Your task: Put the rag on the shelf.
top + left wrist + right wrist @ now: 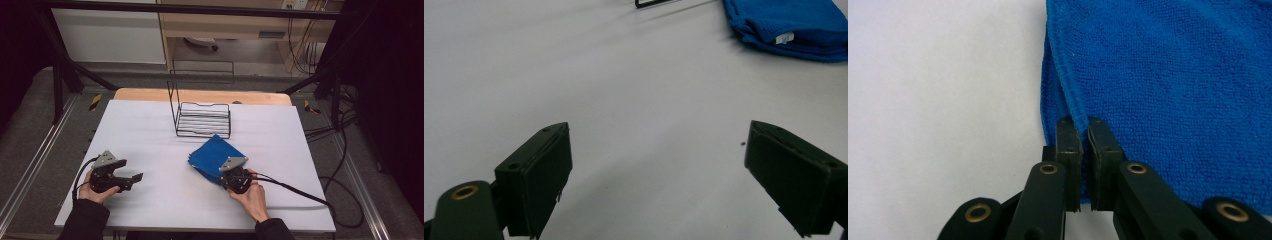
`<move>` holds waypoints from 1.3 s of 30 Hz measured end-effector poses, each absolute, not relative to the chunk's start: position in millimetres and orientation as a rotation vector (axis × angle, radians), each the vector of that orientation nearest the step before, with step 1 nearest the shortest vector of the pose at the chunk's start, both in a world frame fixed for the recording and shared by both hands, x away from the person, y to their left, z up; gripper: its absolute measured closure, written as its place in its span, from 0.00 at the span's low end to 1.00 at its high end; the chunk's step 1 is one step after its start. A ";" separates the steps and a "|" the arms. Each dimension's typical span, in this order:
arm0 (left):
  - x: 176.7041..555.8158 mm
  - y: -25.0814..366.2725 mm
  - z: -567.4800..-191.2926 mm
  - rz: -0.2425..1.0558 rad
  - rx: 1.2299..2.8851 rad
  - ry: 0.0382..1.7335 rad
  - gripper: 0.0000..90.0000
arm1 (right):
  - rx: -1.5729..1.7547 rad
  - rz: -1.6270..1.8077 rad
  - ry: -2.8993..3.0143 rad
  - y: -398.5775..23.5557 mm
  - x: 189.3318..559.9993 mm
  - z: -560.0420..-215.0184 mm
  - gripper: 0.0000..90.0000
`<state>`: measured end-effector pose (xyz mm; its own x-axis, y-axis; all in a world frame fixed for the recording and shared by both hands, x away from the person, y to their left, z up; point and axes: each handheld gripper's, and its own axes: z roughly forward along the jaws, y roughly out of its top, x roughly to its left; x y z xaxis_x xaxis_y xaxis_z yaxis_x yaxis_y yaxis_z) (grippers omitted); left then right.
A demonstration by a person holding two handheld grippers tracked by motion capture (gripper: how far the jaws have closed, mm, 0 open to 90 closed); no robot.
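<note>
Blue towel (216, 156) lies folded mid-worktop (150, 140) before the wire rack (202, 119), right gripper (1084, 131) fingers pinched on its near hem, left gripper (131, 178) spread, empty, well apart.
</note>
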<state>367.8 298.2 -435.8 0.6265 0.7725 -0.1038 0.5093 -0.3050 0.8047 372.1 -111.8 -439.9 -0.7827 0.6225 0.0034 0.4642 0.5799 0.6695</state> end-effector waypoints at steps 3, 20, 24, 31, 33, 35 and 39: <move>367.9 298.7 -435.9 0.381 1.977 1.010 0.13 | 0.911 1.043 2.579 -113.6 369.0 -431.7 0.96; 365.5 294.0 -432.8 0.381 1.988 1.009 0.13 | 0.808 1.060 2.776 -115.1 335.5 -430.4 0.93; 364.6 289.4 -429.5 0.374 1.984 1.006 0.13 | 0.798 1.131 2.771 -115.2 335.1 -431.2 0.77; 362.7 276.3 -417.9 0.374 1.978 0.995 0.14 | 0.870 1.247 2.602 -131.9 341.1 -412.9 0.42; 363.5 267.6 -412.8 0.363 1.970 0.989 0.15 | 0.927 1.256 2.544 -140.6 347.3 -410.6 0.35; 364.3 264.3 -411.1 0.363 1.968 0.989 0.16 | 0.990 1.267 2.484 -150.2 354.0 -409.6 0.29; 369.7 246.6 -405.2 0.362 1.978 0.983 0.21 | 1.098 1.213 2.391 -167.8 365.8 -413.2 0.28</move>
